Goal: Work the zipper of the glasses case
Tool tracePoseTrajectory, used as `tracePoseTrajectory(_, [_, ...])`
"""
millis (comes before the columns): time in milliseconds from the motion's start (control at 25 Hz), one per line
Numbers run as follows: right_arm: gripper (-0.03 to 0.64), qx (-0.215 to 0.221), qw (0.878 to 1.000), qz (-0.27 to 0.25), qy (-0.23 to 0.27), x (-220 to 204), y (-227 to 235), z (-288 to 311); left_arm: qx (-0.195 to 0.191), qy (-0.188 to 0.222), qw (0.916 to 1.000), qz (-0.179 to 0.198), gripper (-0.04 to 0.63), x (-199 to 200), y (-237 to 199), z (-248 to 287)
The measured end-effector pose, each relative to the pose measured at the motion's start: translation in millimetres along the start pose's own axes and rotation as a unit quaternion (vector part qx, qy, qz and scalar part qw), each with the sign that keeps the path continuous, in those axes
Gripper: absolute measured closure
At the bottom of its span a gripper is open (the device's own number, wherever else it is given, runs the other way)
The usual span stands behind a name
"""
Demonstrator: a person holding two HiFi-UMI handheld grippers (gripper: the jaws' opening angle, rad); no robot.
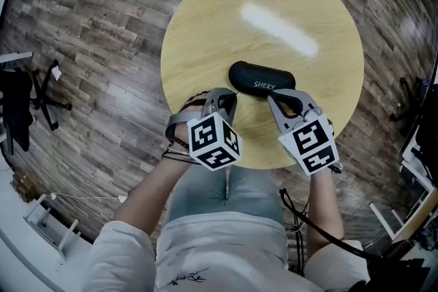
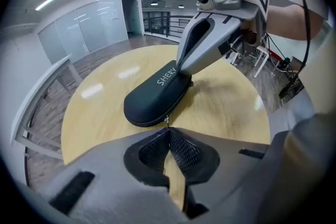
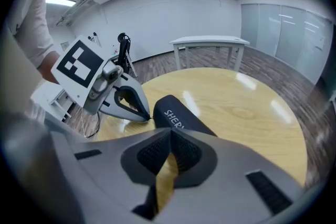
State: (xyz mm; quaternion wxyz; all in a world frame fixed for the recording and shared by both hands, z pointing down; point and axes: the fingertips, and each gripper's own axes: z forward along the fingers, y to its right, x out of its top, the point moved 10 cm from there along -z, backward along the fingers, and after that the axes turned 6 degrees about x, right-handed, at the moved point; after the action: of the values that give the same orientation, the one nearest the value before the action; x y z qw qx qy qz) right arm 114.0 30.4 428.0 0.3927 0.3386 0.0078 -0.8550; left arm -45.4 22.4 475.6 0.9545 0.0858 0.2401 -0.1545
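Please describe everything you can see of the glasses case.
The glasses case is a black oval shell, hard-looking with a matte fabric-like skin and white letters SHERY on its lid. A zipper runs around its edge and looks closed; its small metal pull hangs at one end, right at the shut tips of the left gripper, though a pinch cannot be confirmed. The case lies flat, lid up, on the round wooden table. The shut right gripper touches its other end.

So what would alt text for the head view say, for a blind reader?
A black glasses case lies on a round wooden table. From above, a person holds the left hand-held gripper and right hand-held gripper at its near side, one by each end.
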Motion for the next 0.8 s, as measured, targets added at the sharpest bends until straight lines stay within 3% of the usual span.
tracePoseTrajectory(160, [0.623, 0.005, 1.0, 0.008, -0.019, -8, -8, -7, -0.002, -0.002, 1.0, -0.001, 0.588, -2, 33, 6])
tracePoseTrajectory(280, [0.623, -0.044, 0.999, -0.014, 0.013, 4, -15, -14, 0.003, -0.001, 0.9999, -0.017, 0.588, -3, 43, 7])
tracePoseTrajectory(440, [0.623, -0.089, 0.994, -0.054, 0.016, 9, -11, 5, 0.003, 0.001, 0.9993, -0.038, 0.588, -4, 40, 7])
tracePoseTrajectory(640, [0.623, -0.07, 0.997, 0.002, 0.041, 6, 0, 6, 0.013, 0.002, 0.9999, -0.01, 0.588, -2, 33, 5])
tracePoseTrajectory(800, [0.623, -0.071, 0.997, -0.005, 0.041, 6, -3, 8, 0.024, 0.001, 0.9997, 0.008, 0.588, -7, 31, 2])
